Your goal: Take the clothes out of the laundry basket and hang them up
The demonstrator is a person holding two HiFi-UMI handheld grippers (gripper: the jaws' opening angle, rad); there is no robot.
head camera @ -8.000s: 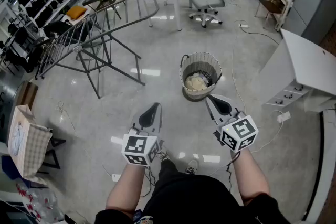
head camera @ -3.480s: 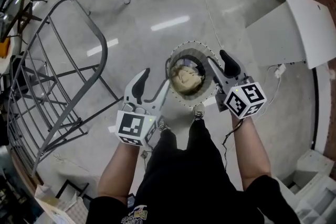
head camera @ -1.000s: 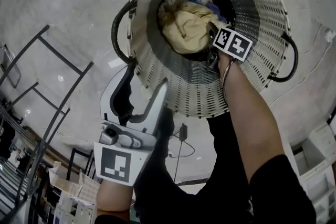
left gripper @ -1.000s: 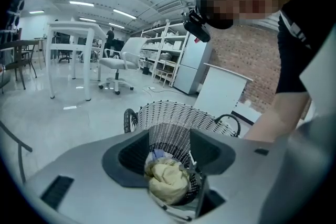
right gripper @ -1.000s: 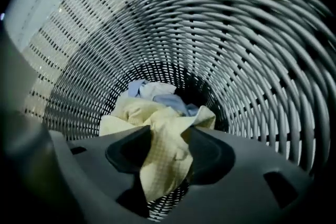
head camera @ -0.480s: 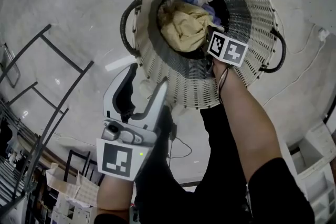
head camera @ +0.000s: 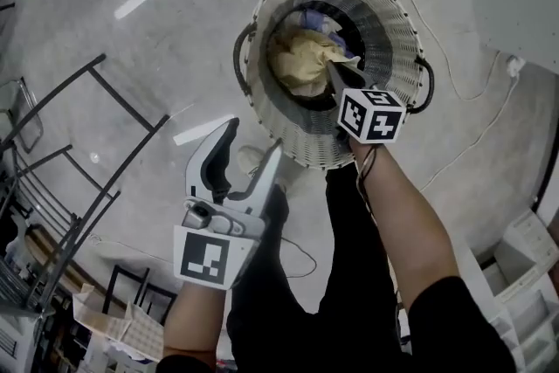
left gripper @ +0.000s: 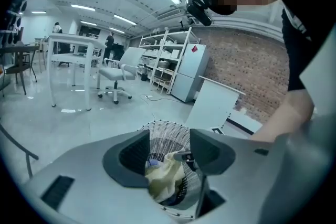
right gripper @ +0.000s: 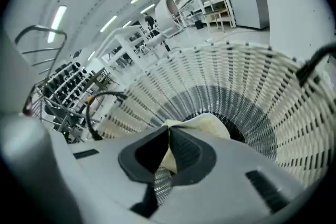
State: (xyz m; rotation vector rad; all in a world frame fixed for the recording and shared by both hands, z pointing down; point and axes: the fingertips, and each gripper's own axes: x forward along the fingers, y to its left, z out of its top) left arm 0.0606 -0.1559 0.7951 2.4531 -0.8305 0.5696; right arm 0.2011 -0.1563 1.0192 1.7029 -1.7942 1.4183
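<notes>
higher than a second ago, the right gripper (head camera: 331,68) has its jaws clamped tight on a fold of the cream garment (head camera: 300,62) inside the laundry basket (head camera: 307,149); the left gripper (head camera: 254,136) gapes wide, empty, near-left of it.

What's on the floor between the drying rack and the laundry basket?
Nothing: in the head view the floor between the drying rack and the laundry basket is bare, showing only ceiling-light reflections.

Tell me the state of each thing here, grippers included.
basket, upright, clothes inside.
yellow garment, pinched by right gripper, rest in basket.
right gripper, shut on yellow garment.
left gripper, open, empty, outside basket.
rack, unfolded, visible bars bare.
</notes>
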